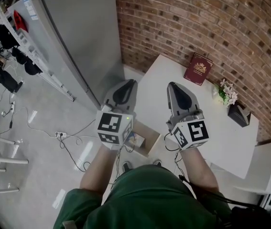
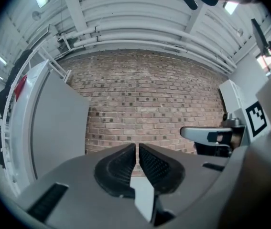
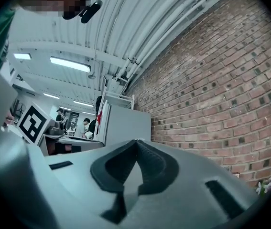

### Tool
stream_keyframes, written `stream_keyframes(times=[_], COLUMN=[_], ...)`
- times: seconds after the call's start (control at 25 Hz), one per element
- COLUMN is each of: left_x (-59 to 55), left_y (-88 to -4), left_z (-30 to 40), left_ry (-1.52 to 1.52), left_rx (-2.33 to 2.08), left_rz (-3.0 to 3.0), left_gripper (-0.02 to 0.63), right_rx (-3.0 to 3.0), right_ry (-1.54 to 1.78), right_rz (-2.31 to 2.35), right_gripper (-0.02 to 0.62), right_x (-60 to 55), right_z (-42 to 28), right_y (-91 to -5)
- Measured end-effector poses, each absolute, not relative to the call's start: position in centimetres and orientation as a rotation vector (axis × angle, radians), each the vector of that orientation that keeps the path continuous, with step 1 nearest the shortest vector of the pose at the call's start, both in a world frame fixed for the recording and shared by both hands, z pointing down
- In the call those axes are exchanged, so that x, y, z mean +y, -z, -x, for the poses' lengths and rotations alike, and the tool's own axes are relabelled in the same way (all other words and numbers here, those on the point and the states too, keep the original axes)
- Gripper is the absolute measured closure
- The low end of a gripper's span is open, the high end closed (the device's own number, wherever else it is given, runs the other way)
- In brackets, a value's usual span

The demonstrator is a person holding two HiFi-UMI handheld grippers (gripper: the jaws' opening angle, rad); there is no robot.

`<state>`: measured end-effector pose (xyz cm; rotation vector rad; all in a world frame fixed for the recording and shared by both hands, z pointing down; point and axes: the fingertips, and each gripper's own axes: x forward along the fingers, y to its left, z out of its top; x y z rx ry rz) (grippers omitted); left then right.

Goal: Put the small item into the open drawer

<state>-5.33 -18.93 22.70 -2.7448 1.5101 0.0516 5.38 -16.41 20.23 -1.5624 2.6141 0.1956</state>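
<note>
Looking down on a white table [image 1: 221, 142], a person holds two grippers above it. The left gripper [image 2: 137, 151] and right gripper [image 3: 136, 147] both have their jaws closed together on nothing. An open drawer [image 1: 150, 144], tan inside, juts from the table's 7 o'clock edge. A small item [image 1: 135, 138], pale, seems to lie against its 9 o'clock wall, half hidden.

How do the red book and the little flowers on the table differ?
The red book is flat, dark red with a gold emblem; the flowers are white blooms with green leaves. The book covers more table than the flowers. Both sit near the brick wall.
</note>
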Motion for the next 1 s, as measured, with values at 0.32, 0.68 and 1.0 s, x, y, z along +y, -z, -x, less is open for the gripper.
stream_keyframes(times=[0.32,0.68,1.0], left_x=[-18.8,-19.1,-19.4], left_y=[-22.4,-22.5,-22.8], left_z=[5.0,5.2,4.9], left_ry=[-0.039,-0.032,-0.016], left_rx=[1.497,1.501,1.508], left_rz=[2.709,2.679,2.703], left_gripper=[0.591,0.592,0.591], right_rx=[2.595,2.598,2.598], right_ry=[-0.163,-0.145,-0.096], right_rz=[1.582,1.571,1.553], right_gripper=[0.594,0.594,0.594], right_x=[-16.7,-16.9,-17.4], right_z=[-6.4,-6.4,-6.7], right_y=[-20.8,-20.9,-21.2])
